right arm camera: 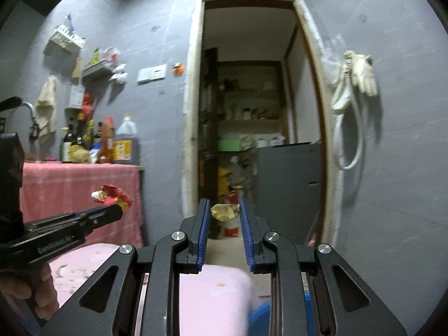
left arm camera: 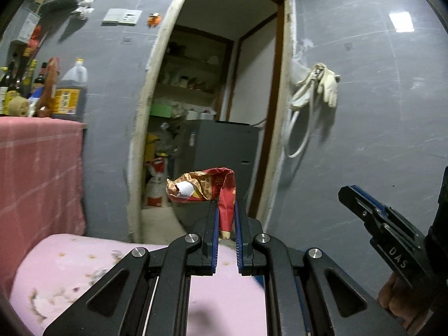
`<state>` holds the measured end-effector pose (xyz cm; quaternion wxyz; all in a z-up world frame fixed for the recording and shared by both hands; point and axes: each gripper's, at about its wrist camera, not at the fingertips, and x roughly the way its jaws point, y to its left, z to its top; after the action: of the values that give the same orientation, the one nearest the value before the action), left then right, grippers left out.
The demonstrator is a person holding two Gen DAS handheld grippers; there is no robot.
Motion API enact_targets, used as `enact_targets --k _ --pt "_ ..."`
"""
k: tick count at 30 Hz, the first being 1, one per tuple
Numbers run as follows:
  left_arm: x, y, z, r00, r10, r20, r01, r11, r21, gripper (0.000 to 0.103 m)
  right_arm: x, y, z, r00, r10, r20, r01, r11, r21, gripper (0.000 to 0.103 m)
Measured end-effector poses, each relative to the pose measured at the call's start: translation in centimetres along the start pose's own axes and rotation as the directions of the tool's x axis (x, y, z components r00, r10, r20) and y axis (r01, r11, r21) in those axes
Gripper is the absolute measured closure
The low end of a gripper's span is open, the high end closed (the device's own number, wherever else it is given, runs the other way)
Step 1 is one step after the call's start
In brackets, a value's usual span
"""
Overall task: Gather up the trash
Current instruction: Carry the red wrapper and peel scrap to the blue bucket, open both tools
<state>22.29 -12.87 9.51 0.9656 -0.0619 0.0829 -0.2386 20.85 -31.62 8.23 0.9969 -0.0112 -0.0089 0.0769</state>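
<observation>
Red wrapper: a crumpled red and yellow snack wrapper (left arm camera: 205,186) was pinched by its twisted tail between the pads of the left claw (left arm camera: 226,218), its bulk sticking out past the tips, up in the air in front of the doorway (left arm camera: 224,98).
Tan scrap: a crumpled tan piece of paper or wrapper (right arm camera: 225,212) sat between the blue pads of the right claw (right arm camera: 224,215), near the tips; it seemed held, though whether both pads pressed on it was hard to tell.
Left claw: closed tight on the red wrapper.
Right claw: narrowed around the tan scrap, a gap showing lower down between the pads.
Hands: a person's fingers (right arm camera: 33,294) showed at the left handle in the right wrist view.
Below the claws: a pink surface (left arm camera: 84,266) with crumbs and stains, and a blue edge (right arm camera: 260,315) under the right claw that could not be identified.
Surroundings: a worktop draped in pink cloth (left arm camera: 39,151) carried bottles and a large jug (left arm camera: 71,89); pale gloves (left arm camera: 327,84) hung on the grey wall.
Progress: two pieces appeared picked up, one per claw.
Left to do: carrying both to a bin, none plainly visible, and releasing them; crumbs on the pink surface remained.
</observation>
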Motion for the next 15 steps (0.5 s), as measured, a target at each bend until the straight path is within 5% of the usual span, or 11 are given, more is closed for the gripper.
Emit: enact_targets --k 9,15 --pt "4.7 -4.9 -1.1 0.993 -0.086 -0.079 0.088 0.996 0.02 0.095 -0.8 -4.9 -1.1 0.992 -0.126 -0.03 0.127 0.992 0.023 0.083" --pt "8.5 -6.9 -2.3 0.972 -0.136 -0.189 0.138 0.99 -0.005 0.095 -0.2 -7.6 -2.9 0.982 -0.157 -0.101 0.163 0.985 0.055 0.083"
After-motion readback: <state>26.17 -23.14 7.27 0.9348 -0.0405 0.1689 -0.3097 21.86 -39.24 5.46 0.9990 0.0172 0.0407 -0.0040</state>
